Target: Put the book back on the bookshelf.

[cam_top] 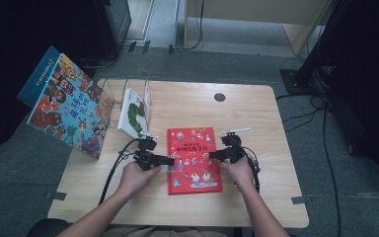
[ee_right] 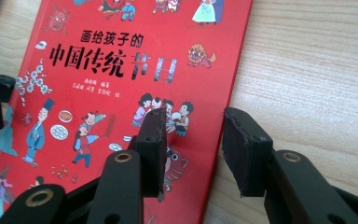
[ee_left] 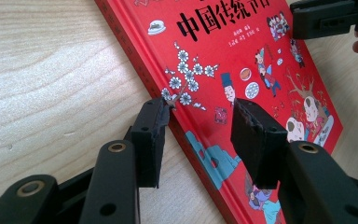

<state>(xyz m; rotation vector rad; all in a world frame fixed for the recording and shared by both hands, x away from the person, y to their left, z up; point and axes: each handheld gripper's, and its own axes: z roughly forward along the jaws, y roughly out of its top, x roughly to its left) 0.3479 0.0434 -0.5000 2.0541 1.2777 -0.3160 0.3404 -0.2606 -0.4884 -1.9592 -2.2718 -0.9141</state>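
Note:
A red picture book with Chinese title lies flat on the wooden table, cover up. My left gripper is at the book's left edge, jaws open. In the left gripper view the red book has its spine edge running between my open left gripper, one jaw over the wood, the other over the cover. My right gripper is at the book's right edge. In the right gripper view the book has its edge between my open right gripper. Neither gripper's pads press on the book.
A clear stand at the back left holds a white book with a green caterpillar. A large colourful book leans off the table's left side. A round cable hole sits near the far edge. Cables trail from both grippers.

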